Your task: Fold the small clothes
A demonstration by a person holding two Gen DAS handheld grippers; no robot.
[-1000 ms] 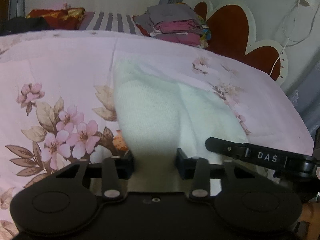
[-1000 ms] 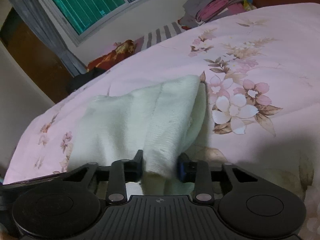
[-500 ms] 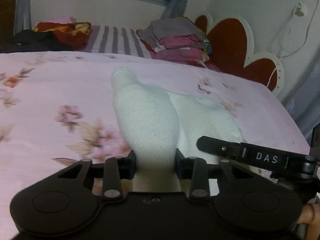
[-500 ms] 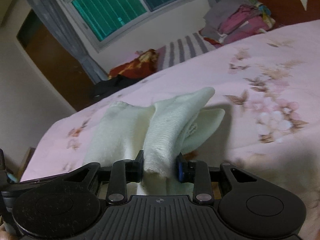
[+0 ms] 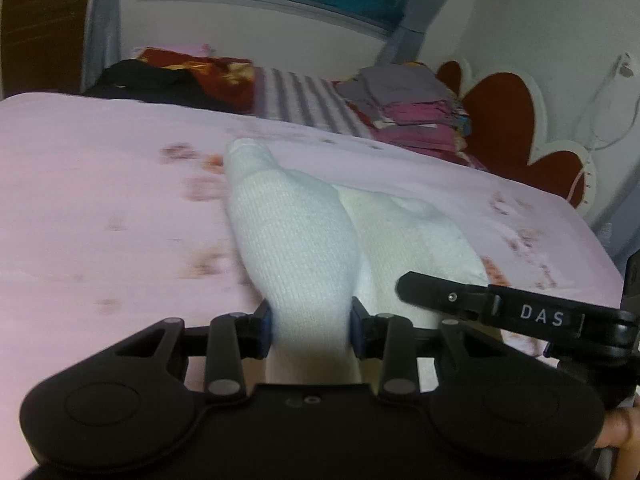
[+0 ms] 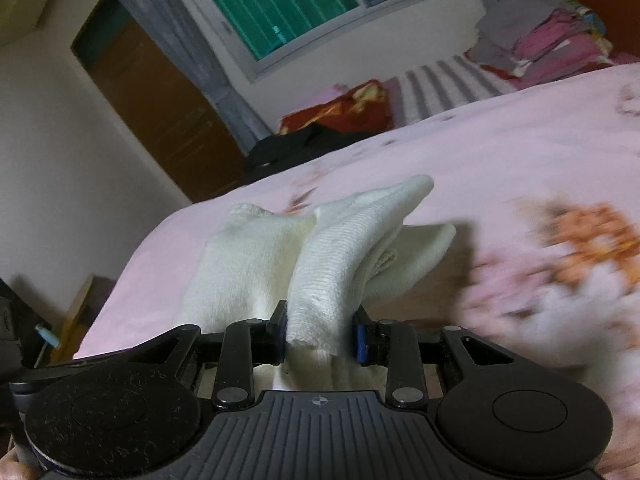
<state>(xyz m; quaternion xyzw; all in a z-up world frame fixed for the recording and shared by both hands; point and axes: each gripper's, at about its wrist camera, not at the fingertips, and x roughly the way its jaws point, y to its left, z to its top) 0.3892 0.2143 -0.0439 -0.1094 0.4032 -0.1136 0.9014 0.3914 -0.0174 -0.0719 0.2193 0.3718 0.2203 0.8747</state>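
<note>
1. Two grippers, each clamped on the same white knit garment [image 5: 296, 240], lifted above a bed with a pink floral sheet [image 5: 100, 200].
2. Left gripper [image 5: 310, 330]: fingers [image 5: 262, 330] pressed against both sides of a bunched fold of the garment, cloth filling the whole gap.
3. Right gripper [image 6: 320, 334]: fingers [image 6: 362, 340] closed on another bunched fold, frayed edge of knit hanging just at the left pad.
4. Garment in the left wrist view: one rounded lobe rising straight ahead from the grip, a second lobe just to its right, resting toward the sheet.
5. Garment [image 6: 332, 256] in the right wrist view: gathered into a ridge from the grip, pointed end tilted up and to the right, a flatter flap beside it on the left, shadow cast on the sheet [image 6: 500, 152] at right.
6. Right gripper's black arm marked "DAS" [image 5: 540, 316] visible at lower right of the left wrist view, near the cloth.
7. Beyond the bed's far edge: stack of folded clothes [image 5: 412, 112], striped pillow [image 5: 304, 100], red-and-white headboard [image 5: 504, 120], green-shaded window [image 6: 288, 0].
</note>
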